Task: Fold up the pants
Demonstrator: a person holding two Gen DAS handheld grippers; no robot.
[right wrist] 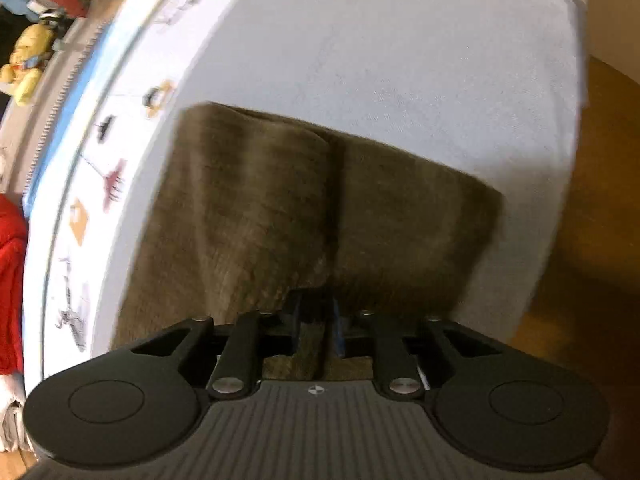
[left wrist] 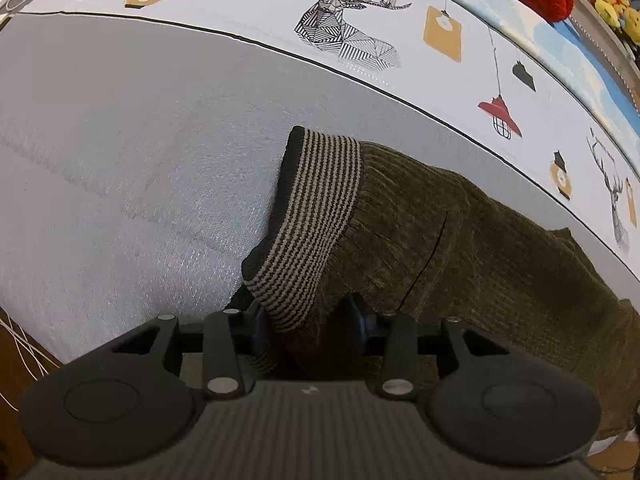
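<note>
1. Both grippers have cloth between their fingers, as I read it. My left gripper [left wrist: 308, 324] is closed on the striped waistband [left wrist: 316, 216] of the olive-brown pants [left wrist: 460, 240], and the band stands up out of its grip.
2. My right gripper [right wrist: 316, 320] is nearly closed, pinching a ridge of the pants fabric [right wrist: 328, 208] between its blue pads; this view is blurred, so I can't say how firm the hold is.
3. The pants lie on the grey bedspread [left wrist: 140, 140], near its printed border [left wrist: 348, 28] with deer and lamps. From the right wrist view they look like a compact rectangle with a crease running down the middle.
4. My judgement: the legs already seem laid one over the other, so the lengthwise fold looks done.
5. Left to do, I think: carry the waistband end across toward the other end, then flatten the stack. Whether a crosswise fold has already been made I cannot tell.
</note>
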